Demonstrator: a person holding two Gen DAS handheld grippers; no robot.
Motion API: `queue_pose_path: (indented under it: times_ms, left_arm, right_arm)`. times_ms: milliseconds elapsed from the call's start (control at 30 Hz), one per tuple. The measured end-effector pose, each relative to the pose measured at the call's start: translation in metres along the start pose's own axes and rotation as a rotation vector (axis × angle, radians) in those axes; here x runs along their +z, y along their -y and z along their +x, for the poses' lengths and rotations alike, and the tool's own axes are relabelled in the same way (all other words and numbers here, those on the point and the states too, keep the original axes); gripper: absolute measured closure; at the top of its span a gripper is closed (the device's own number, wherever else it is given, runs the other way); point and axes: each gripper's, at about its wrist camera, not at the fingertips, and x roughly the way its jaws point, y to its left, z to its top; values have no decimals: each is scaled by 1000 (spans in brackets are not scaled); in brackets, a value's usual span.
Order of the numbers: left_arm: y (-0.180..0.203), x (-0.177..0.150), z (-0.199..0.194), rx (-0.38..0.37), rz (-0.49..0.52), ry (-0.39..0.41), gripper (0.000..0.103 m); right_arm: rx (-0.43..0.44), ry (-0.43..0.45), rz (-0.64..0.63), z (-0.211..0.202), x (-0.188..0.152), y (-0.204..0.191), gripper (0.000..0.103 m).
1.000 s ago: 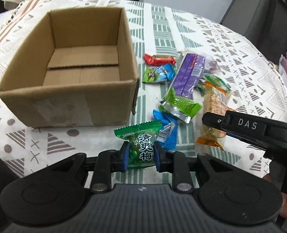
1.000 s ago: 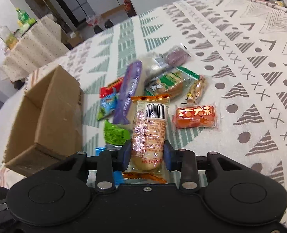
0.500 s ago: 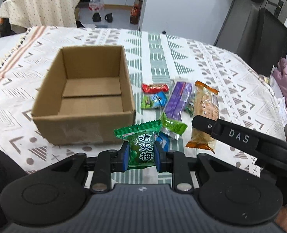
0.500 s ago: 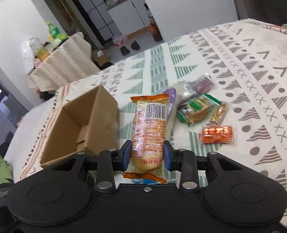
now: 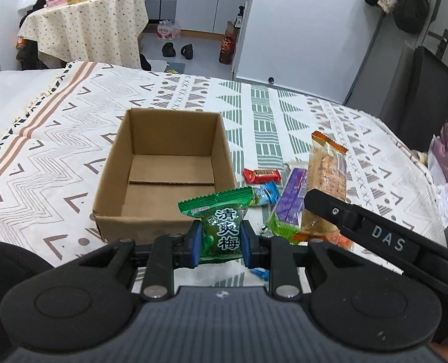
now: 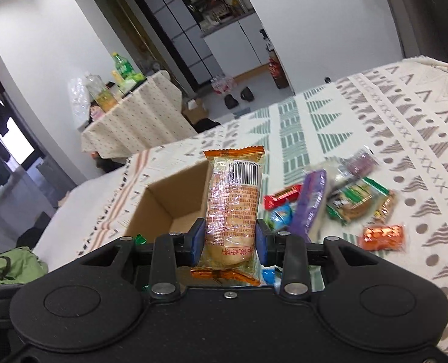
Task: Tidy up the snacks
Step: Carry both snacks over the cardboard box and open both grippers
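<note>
Cardboard box (image 5: 166, 163) at 12 o'clock holds nothing yet. Left gripper (image 5: 219, 243) clamps green plum packet (image 5: 221, 227); right gripper (image 6: 228, 242) clamps orange-ended cake packet (image 6: 233, 208). Remaining snacks (image 6: 342, 202) lie at 2 o'clock

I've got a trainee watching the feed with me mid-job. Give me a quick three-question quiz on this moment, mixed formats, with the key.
1. True or false: the cardboard box already has snacks in it.
2. Multiple choice: what is the left gripper shut on? A) a red candy bar B) a green plum candy packet C) a purple wafer pack
3. Fill in: the right gripper holds an orange-edged clear cake packet with its ______ printed near the top end.

Key: 1 false, only its bare floor shows. 2 B; the red candy bar and purple wafer pack lie on the patterned cloth. 3 barcode.
</note>
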Motion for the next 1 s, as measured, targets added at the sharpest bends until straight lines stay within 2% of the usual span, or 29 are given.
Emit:
queue_pose_path:
  times_ms: [600, 1000]
  left_arm:
    - [-51, 28, -2, -5, -95, 53, 78]
    - [-91, 38, 36, -24, -145, -5, 77]
  right_arm:
    - [97, 29, -64, 17, 3, -35, 69]
    - [69, -37, -75, 65, -11, -58, 69]
